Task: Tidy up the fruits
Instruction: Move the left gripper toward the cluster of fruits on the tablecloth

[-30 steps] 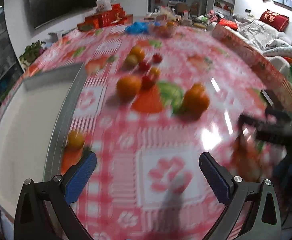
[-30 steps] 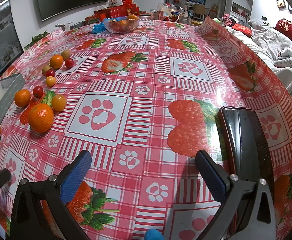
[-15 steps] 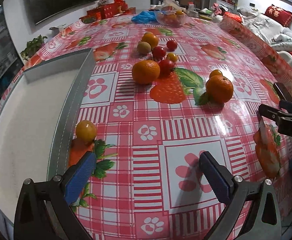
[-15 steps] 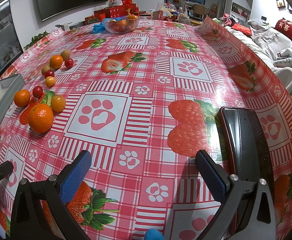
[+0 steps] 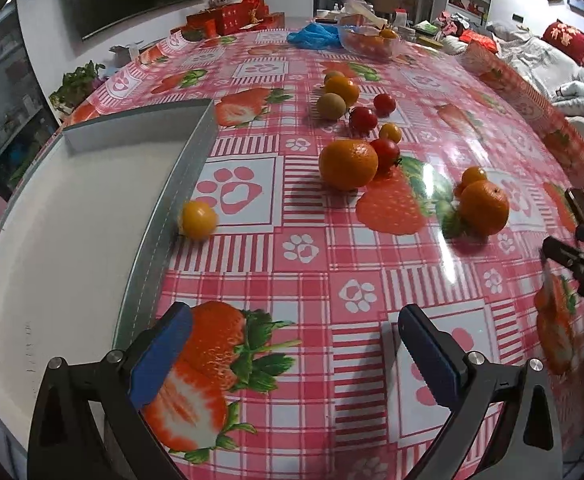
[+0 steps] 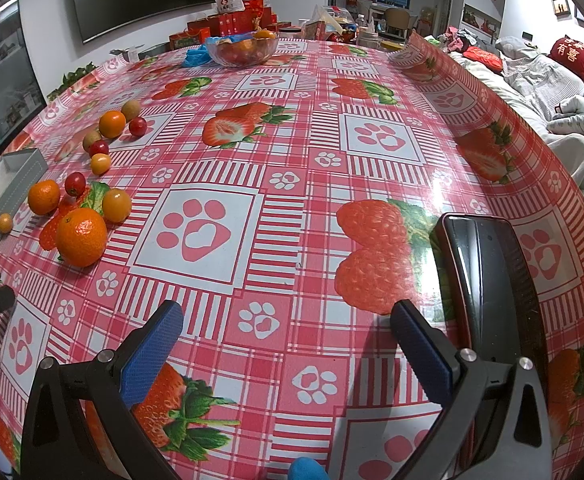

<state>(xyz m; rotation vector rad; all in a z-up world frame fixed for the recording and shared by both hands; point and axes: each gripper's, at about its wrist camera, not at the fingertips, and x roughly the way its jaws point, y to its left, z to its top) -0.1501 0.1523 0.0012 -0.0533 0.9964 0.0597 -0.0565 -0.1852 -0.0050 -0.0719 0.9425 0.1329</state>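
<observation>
- Left wrist view: the left gripper (image 5: 294, 344) hangs over the tablecloth (image 5: 316, 280) with its blue pads spread wide and nothing between them.
- The grey tray (image 5: 179, 172) at 9 o'clock holds no fruit on its white floor.
- A small yellow fruit (image 5: 199, 219) touches the tray's outer wall; half a second ago it sat near the left pad, now it lies farther up at 10 o'clock.
- A large orange (image 5: 348, 165) with a cherry tomato (image 5: 386, 154) beside it lies at 12 o'clock; a second orange (image 5: 484, 208) lies at 2 o'clock.
- The glass bowl (image 5: 368, 42), far at 12 o'clock, holds oranges.
- Right wrist view: the right gripper (image 6: 285, 340) is spread and empty, unmoved since the earlier frame.
- A black phone (image 6: 488, 276) lies at 4 o'clock, and the loose fruits cluster at 9 to 10 o'clock.
</observation>
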